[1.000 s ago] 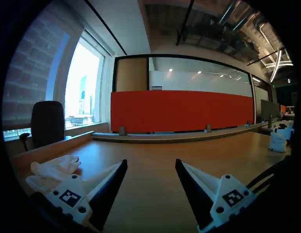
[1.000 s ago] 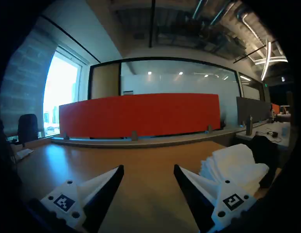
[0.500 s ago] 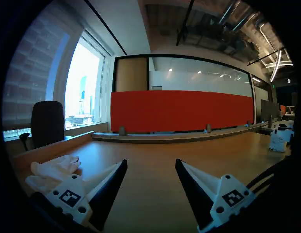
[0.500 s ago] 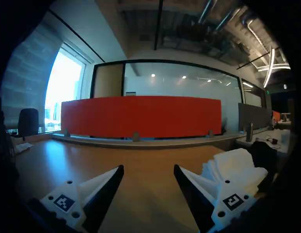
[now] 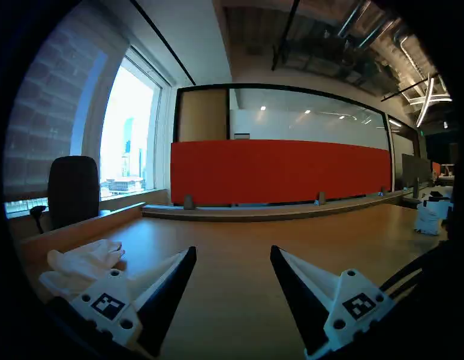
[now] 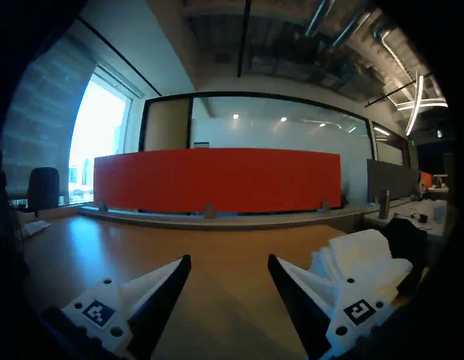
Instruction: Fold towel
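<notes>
No towel is in hand, so the fold itself looks not yet begun. A crumpled white towel [image 5: 82, 261] lies on the light-brown wooden desk [image 5: 328, 231], just beyond the left-hand finger of your left gripper [image 5: 232, 249] and near the desk's raised edge. That one seems to be the piece waiting to be folded. In the right gripper view, a stack of neatly folded white towels [image 6: 361, 255] sits on the desk just behind the right-hand finger of your right gripper [image 6: 229, 258]. From that stack, some of the work appears to be finished already. The bare stretch of desk between the two piles, in front of the long red divider panel [image 5: 280, 171], has nothing spread on it.

Both of your tools are empty. The left gripper's jaws stand wide apart over bare wood, gripping nothing; whether its finger brushes the crumpled towel, you cannot tell from here. The right gripper's jaws are just as wide apart and hold nothing, with the folded stack close behind one finger but not between them.
</notes>
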The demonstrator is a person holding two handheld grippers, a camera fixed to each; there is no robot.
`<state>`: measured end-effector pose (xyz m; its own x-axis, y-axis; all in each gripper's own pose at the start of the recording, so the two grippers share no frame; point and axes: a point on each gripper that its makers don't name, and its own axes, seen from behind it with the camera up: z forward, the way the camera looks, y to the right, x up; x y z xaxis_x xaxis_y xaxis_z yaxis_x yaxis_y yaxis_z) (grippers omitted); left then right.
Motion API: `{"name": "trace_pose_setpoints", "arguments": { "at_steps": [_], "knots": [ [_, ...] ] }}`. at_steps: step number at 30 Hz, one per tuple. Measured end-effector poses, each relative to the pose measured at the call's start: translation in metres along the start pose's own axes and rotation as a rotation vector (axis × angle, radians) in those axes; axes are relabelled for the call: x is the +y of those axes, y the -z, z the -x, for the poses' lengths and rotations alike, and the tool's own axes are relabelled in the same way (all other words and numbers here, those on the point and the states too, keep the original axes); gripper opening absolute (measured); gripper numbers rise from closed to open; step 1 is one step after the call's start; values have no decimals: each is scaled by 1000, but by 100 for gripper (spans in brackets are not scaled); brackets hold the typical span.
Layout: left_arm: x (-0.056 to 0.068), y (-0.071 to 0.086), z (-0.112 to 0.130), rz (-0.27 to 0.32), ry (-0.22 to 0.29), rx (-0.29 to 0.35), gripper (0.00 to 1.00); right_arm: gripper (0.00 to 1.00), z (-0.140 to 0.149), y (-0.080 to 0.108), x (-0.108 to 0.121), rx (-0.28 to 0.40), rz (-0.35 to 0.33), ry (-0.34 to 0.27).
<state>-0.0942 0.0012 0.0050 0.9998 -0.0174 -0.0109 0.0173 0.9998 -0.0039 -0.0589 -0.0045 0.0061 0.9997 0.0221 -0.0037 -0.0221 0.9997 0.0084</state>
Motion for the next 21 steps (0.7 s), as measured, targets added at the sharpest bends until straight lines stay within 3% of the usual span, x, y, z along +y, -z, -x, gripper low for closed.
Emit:
{"name": "trace_pose_setpoints", "arguments": {
  "at_steps": [21],
  "knots": [
    [-1,1,-4,0,0,-1,92,99,0,-1,0,0,0,1]
  ]
}}
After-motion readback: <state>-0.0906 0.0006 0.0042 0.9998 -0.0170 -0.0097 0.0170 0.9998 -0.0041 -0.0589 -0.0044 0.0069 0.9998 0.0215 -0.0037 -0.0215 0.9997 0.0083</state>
